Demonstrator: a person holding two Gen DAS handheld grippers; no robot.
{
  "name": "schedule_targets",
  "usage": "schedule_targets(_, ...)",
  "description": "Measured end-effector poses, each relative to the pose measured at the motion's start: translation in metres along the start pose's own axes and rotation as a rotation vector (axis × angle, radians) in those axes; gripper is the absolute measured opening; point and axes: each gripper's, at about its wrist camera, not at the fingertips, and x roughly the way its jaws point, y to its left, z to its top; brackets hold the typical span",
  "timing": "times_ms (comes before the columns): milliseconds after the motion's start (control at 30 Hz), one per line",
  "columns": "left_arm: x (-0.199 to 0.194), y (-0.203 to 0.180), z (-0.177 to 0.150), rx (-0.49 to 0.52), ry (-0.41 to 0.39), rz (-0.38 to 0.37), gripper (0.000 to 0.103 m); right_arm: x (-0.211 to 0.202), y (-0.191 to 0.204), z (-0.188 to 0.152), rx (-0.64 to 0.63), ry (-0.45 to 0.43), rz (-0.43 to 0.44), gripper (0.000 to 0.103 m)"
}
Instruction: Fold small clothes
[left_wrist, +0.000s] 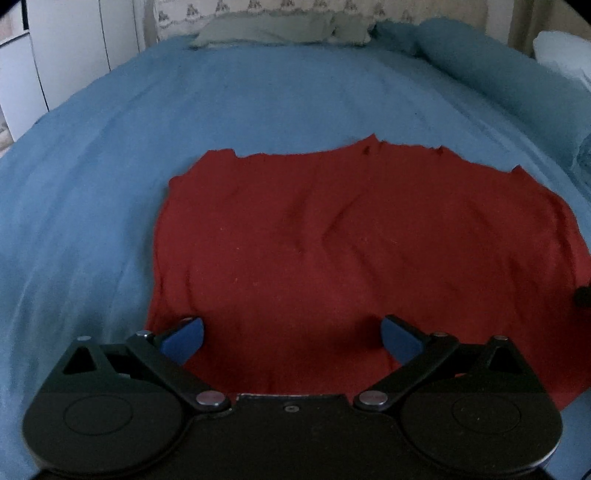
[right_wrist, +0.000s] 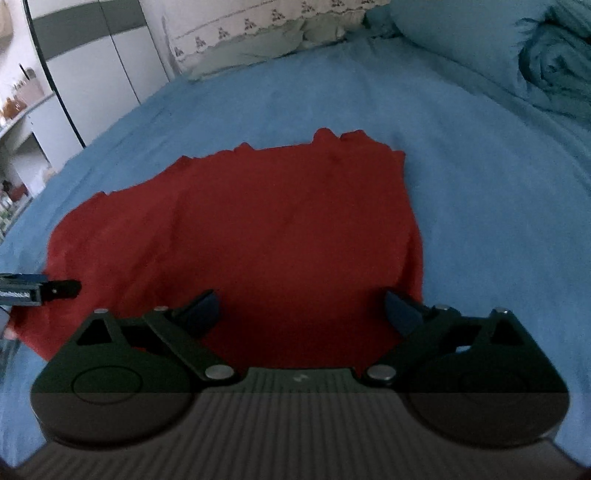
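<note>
A red garment (left_wrist: 351, 240) lies spread flat on the blue bedspread (left_wrist: 110, 166), with a few wrinkles. My left gripper (left_wrist: 291, 338) is open and empty, its blue pads over the garment's near left part. The garment also shows in the right wrist view (right_wrist: 258, 221). My right gripper (right_wrist: 301, 312) is open and empty over the garment's near right part. The tip of the left gripper (right_wrist: 44, 290) shows at the left edge of the right wrist view, above the garment's left side.
Blue pillows (left_wrist: 480, 59) and a rolled blue blanket (right_wrist: 554, 66) lie at the far right. A grey-green cloth (left_wrist: 277, 31) lies at the headboard. White wardrobe doors (right_wrist: 92, 55) and shelves (right_wrist: 18, 110) stand beyond the bed's left edge.
</note>
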Motion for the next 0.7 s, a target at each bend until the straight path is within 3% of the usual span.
schedule_targets(67,-0.008,-0.006,0.009,0.009,0.004,0.032,0.103,-0.007,0.002,0.003,-0.007,-0.01,-0.009,0.103)
schedule_targets(233,-0.064,-0.032,0.004,0.028,-0.098,0.035,0.103,-0.067,0.014,0.012,0.005,-0.11,-0.036,0.103)
schedule_targets(400,-0.089,-0.068,-0.019,0.024,-0.107,-0.012,0.103,-0.124,0.022,-0.018,0.086,-0.152,-0.06,0.103)
schedule_targets(633,-0.075,-0.101,-0.04,0.014,-0.046,-0.069,0.103,-0.112,0.016,-0.07,0.26,-0.087,-0.121,0.103)
schedule_targets(700,-0.073,-0.103,-0.042,0.02,-0.046,-0.074,0.103,-0.104,0.006,-0.079,0.327,-0.083,-0.126,0.096)
